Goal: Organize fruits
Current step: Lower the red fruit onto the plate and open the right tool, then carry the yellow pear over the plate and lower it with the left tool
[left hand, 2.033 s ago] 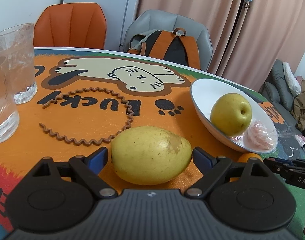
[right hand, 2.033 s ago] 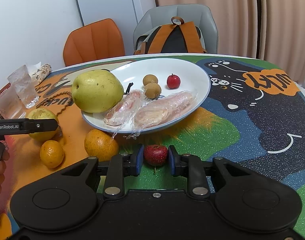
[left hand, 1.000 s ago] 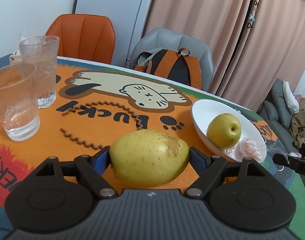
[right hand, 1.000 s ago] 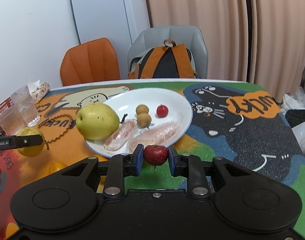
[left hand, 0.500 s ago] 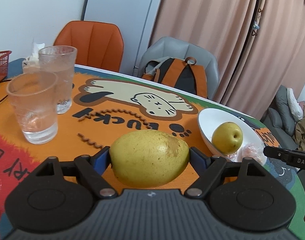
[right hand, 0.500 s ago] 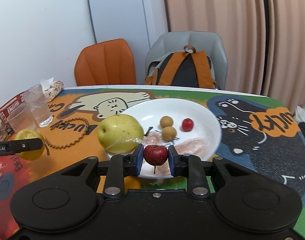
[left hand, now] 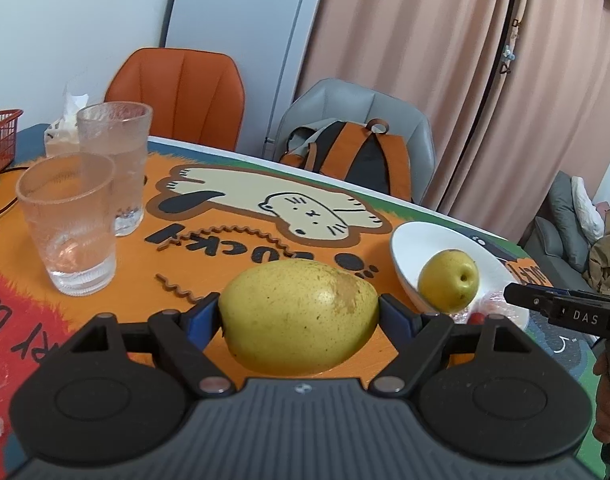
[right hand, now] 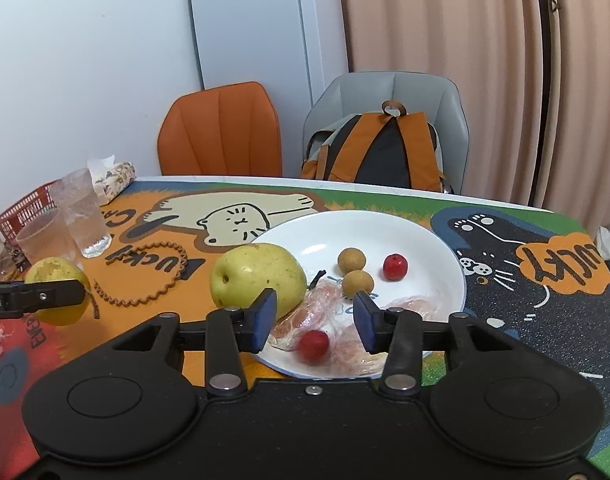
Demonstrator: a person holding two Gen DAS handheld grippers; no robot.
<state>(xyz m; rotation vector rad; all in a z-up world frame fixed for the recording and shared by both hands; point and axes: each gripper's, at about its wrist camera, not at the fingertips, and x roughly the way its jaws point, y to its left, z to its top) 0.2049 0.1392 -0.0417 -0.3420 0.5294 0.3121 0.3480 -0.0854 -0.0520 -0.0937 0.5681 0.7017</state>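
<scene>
Pear (left hand: 301, 316) clamped between left gripper (left hand: 301, 322) pads, lower centre of left view, above orange mat. Right gripper (right hand: 315, 318) jaws opening; small red fruit (right hand: 313, 346) loose between them, blurred, over white plate (right hand: 437, 252) near edge, lower centre.

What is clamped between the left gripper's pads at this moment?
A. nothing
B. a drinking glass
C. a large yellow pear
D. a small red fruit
C: in the left wrist view the left gripper has both blue pads pressed against the large yellow pear.
</scene>
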